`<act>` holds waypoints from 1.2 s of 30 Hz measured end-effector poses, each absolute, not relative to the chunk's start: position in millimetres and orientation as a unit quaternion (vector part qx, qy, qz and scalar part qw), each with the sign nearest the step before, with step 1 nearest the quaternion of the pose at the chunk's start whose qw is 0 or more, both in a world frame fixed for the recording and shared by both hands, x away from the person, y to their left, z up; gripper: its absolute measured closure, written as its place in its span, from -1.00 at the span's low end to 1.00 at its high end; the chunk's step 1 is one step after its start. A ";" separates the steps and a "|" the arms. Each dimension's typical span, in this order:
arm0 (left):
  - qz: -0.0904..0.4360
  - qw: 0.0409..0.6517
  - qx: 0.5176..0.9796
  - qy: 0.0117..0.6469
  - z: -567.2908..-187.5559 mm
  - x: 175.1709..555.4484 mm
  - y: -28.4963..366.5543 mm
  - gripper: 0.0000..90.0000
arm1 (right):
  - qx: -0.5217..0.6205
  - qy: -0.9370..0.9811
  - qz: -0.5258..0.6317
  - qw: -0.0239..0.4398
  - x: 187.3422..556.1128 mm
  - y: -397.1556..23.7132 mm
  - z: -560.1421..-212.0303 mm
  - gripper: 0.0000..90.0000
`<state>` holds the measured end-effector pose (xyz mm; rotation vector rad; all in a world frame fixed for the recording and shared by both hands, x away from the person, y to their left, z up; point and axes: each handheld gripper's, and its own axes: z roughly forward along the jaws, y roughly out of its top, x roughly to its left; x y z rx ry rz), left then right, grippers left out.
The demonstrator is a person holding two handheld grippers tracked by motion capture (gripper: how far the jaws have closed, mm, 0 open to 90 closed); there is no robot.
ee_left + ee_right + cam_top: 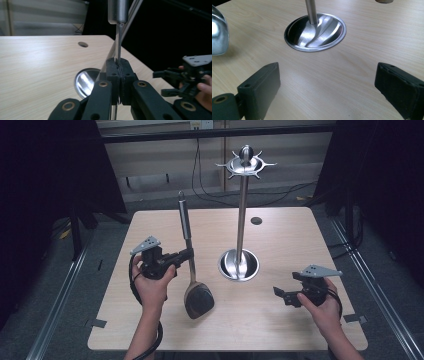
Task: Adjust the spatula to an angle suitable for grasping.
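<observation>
Firmly, the thin metal shaft of a spatula point(190, 265) is clamped between the closed jaws of the left tool point(186, 255). Its dark blade is tipped down toward the tabletop point(280, 320), handle pointing up and far. To the right, a steel utensil stand point(240, 220) is seen at centre. Nearer right, the right tool point(280, 294) is held wide open, gripping nothing.
</observation>
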<state>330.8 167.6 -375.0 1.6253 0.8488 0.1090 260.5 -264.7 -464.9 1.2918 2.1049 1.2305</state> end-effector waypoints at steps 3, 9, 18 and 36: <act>0.037 0.615 0.702 0.357 -370.6 329.9 166.0 0.98 | 0.460 0.749 0.437 0.190 260.6 -265.1 -465.2 -0.87; 0.024 0.625 0.701 0.341 -362.5 328.4 161.7 0.98 | 0.457 0.751 0.436 0.192 260.6 -265.0 -465.0 -0.87; 0.014 0.636 0.704 0.315 -349.6 323.5 150.9 0.98 | 0.457 0.751 0.436 0.192 260.7 -265.0 -465.3 -0.87; 0.000 0.637 0.722 0.270 -332.3 322.3 124.6 0.98 | 0.458 0.752 0.435 0.189 261.3 -263.7 -466.5 -0.87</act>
